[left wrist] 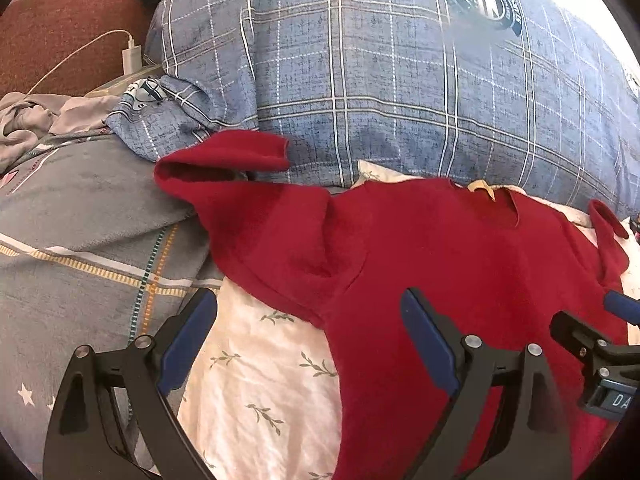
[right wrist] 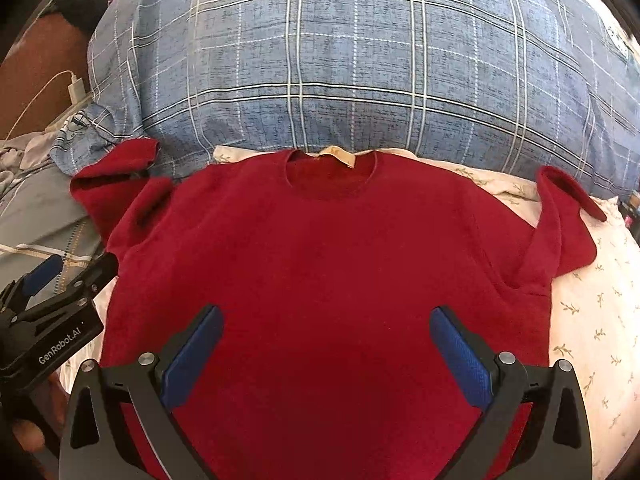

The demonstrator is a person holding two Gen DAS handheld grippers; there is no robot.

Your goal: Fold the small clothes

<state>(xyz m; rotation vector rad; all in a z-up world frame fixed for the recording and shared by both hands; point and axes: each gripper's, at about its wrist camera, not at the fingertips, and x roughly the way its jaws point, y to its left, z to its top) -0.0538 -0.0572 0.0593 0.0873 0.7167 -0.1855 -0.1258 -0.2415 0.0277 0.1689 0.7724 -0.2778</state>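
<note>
Bedding fills the background: a blue plaid pillow [right wrist: 360, 72] behind, a white leaf-print sheet [right wrist: 592, 320] underneath. Red sweater [right wrist: 320, 264] lies face up on the sheet, collar toward the pillow, both sleeves flung outward, likely spread flat for folding. Left gripper [left wrist: 308, 332] hovers at the sweater's left edge, jaws wide, nothing held. Right gripper [right wrist: 326, 340] hangs over the lower body, jaws also spread, empty.
</note>
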